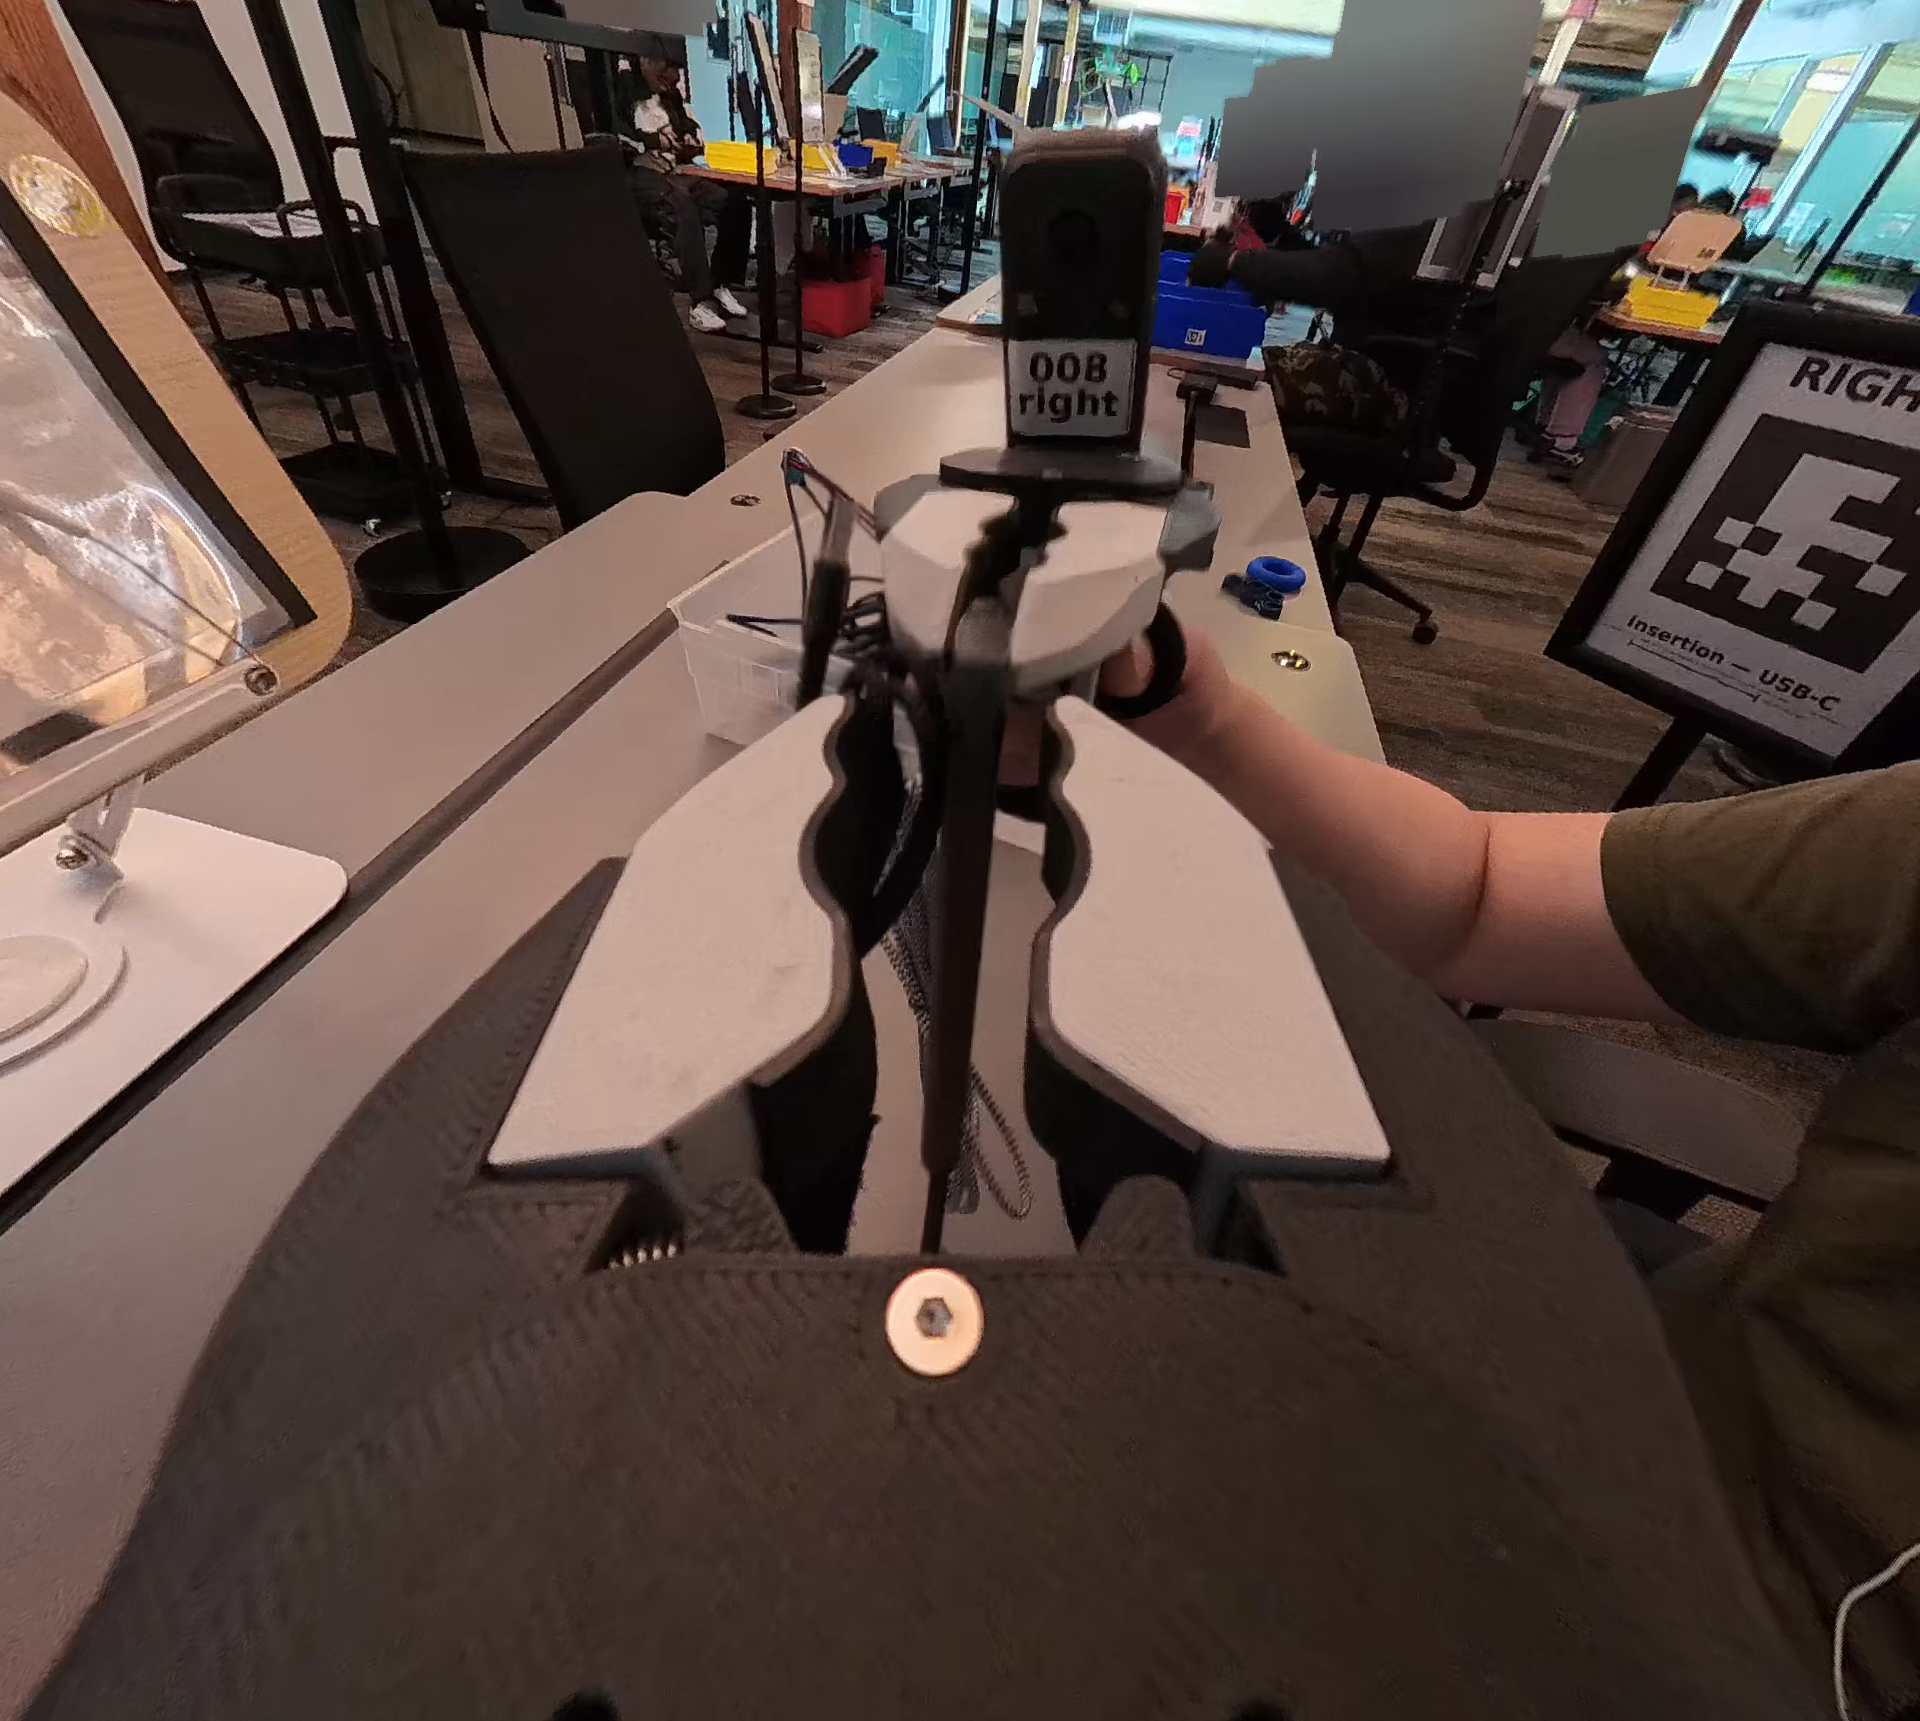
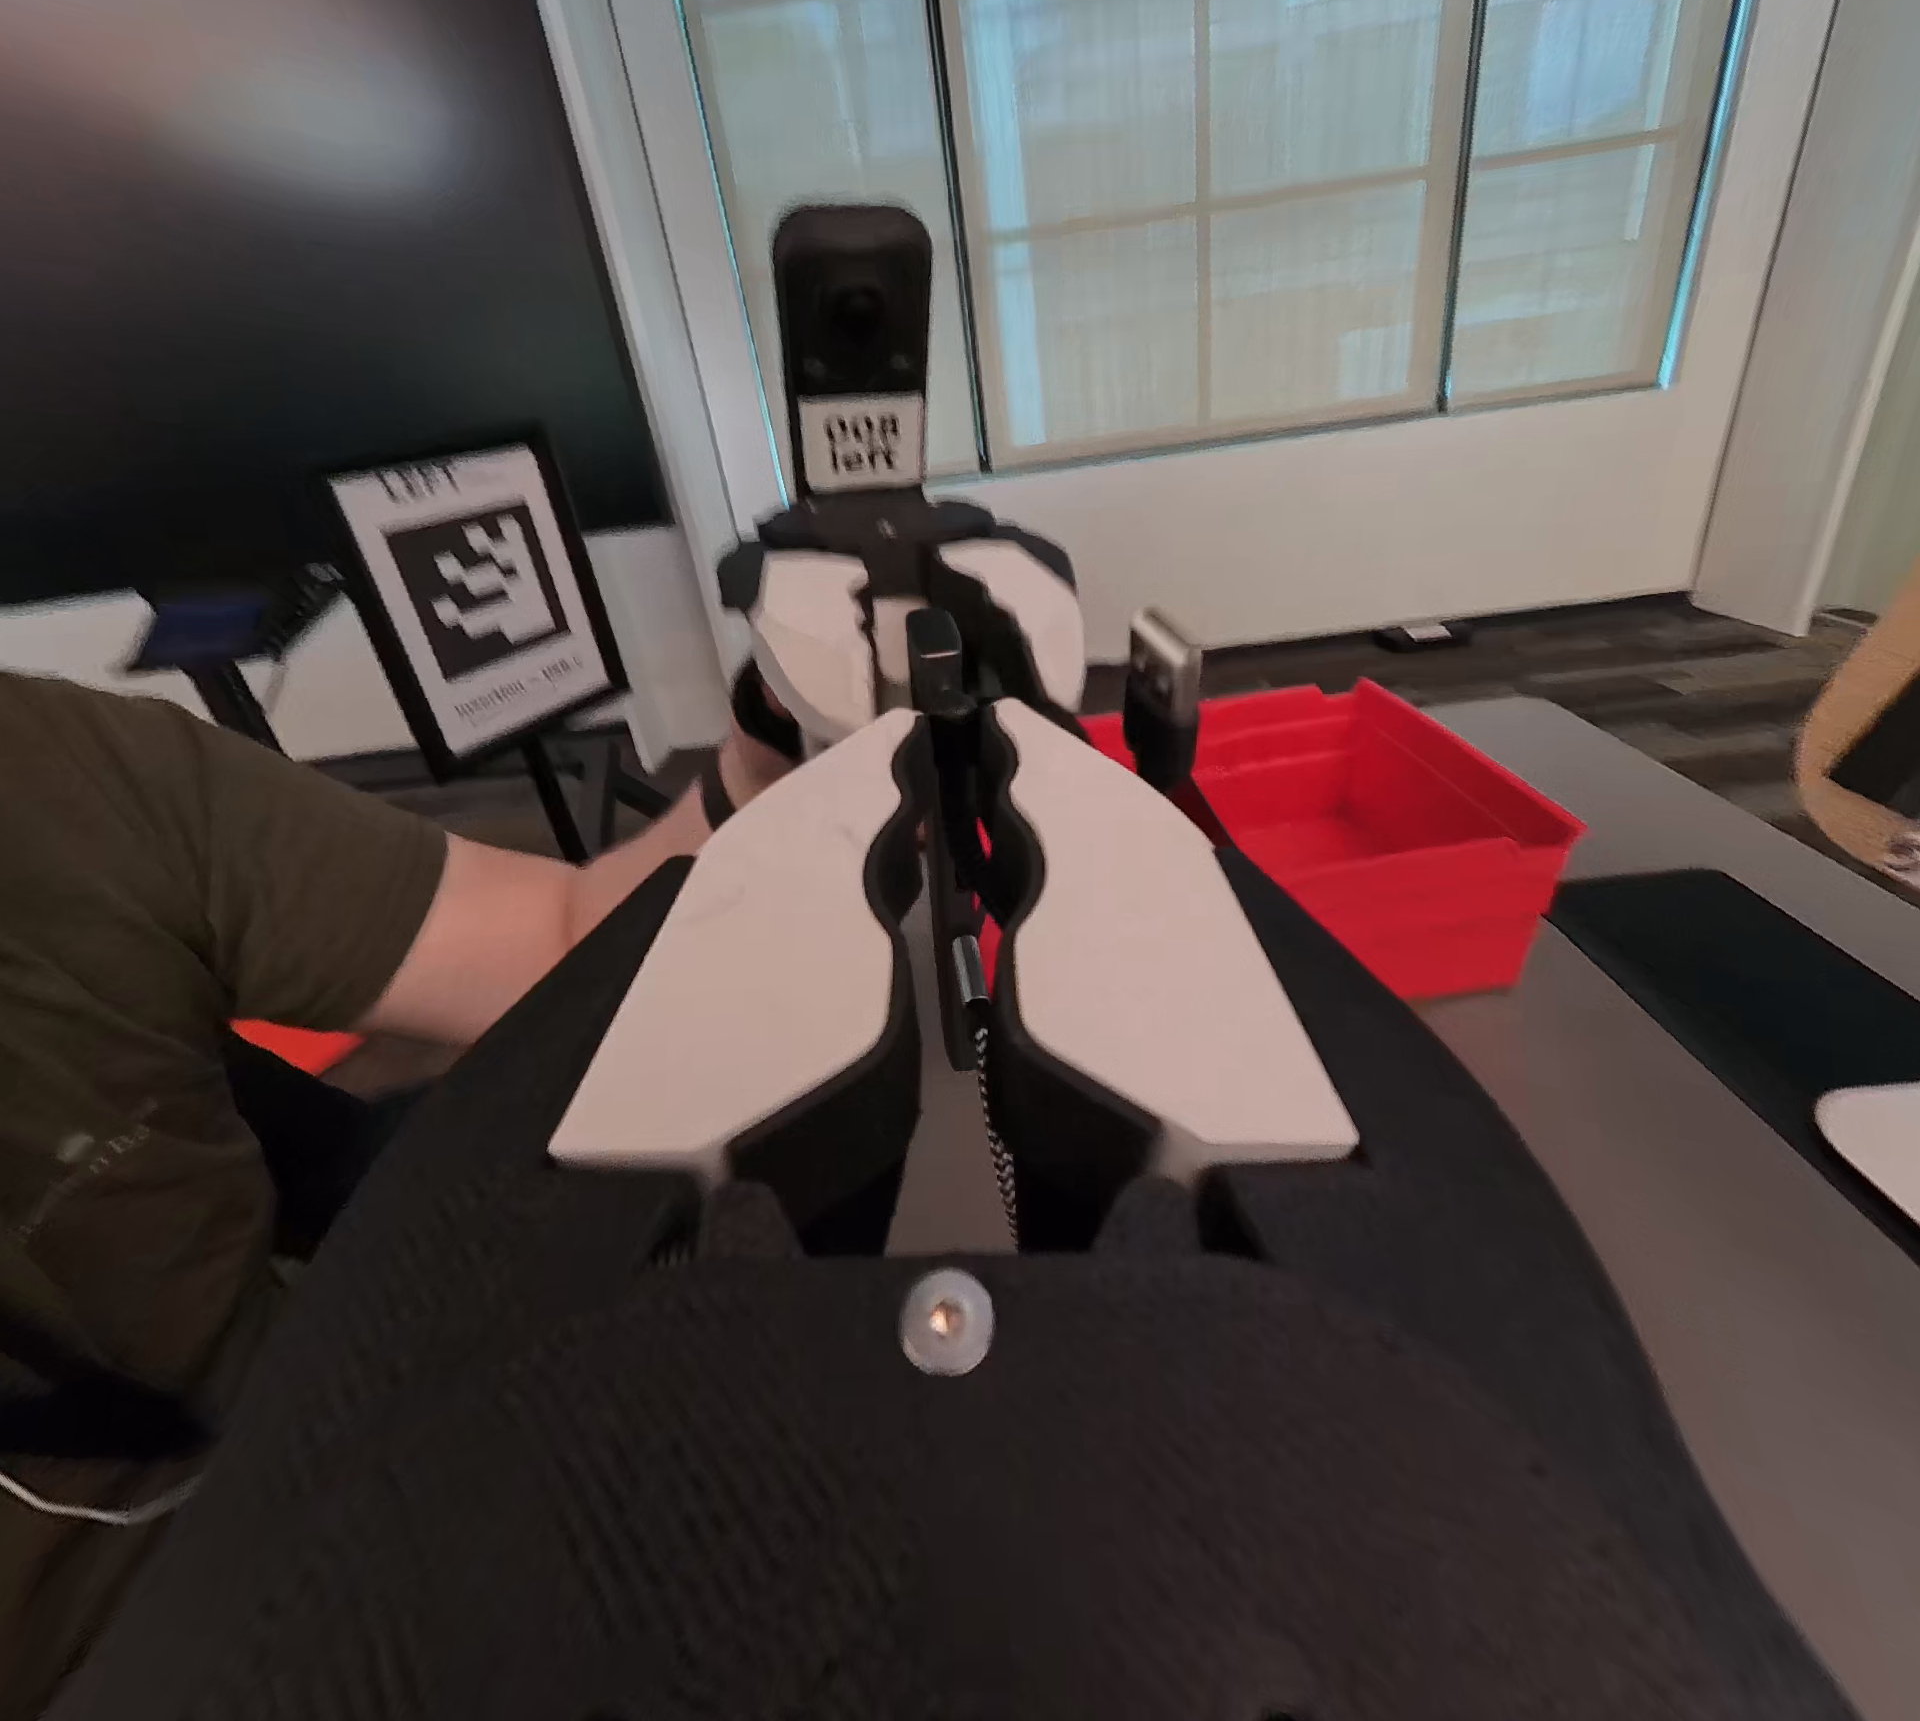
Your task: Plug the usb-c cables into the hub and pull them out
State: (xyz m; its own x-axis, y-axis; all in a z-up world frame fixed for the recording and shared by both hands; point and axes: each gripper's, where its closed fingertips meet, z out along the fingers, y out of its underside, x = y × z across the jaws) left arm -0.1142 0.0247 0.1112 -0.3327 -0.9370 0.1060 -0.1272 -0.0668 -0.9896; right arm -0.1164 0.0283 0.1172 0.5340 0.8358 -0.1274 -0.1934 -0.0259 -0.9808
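In the left wrist view my left gripper [image 1: 961,715] is shut on a slim dark hub [image 1: 961,892], seen edge-on and held above the grey table [image 1: 416,736]. A braided cable [image 1: 987,1152] hangs beside it. My right gripper [image 1: 987,622] faces it, fingertips at the hub's far end. In the right wrist view my right gripper [image 2: 954,721] is shut on a black USB-C plug [image 2: 966,965] with a braided cable [image 2: 997,1152]. The plug's tip meets the hub's end [image 2: 933,653] in front of the left gripper [image 2: 914,622]. I cannot tell if it is seated. A second plug with a silver shell [image 2: 1162,684] sticks up to the right.
A red bin [image 2: 1351,840] stands behind the grippers, and a black mat [image 2: 1714,965] lies at the right. A clear box of wires [image 1: 727,663] and a blue ring [image 1: 1276,572] sit on the table. A stand with a white base [image 1: 156,902] is at the left. Marker signs [image 1: 1787,549] [image 2: 478,601] stand beside the table. Only a small space, under 4 cm, lies between the two pairs of fingers.
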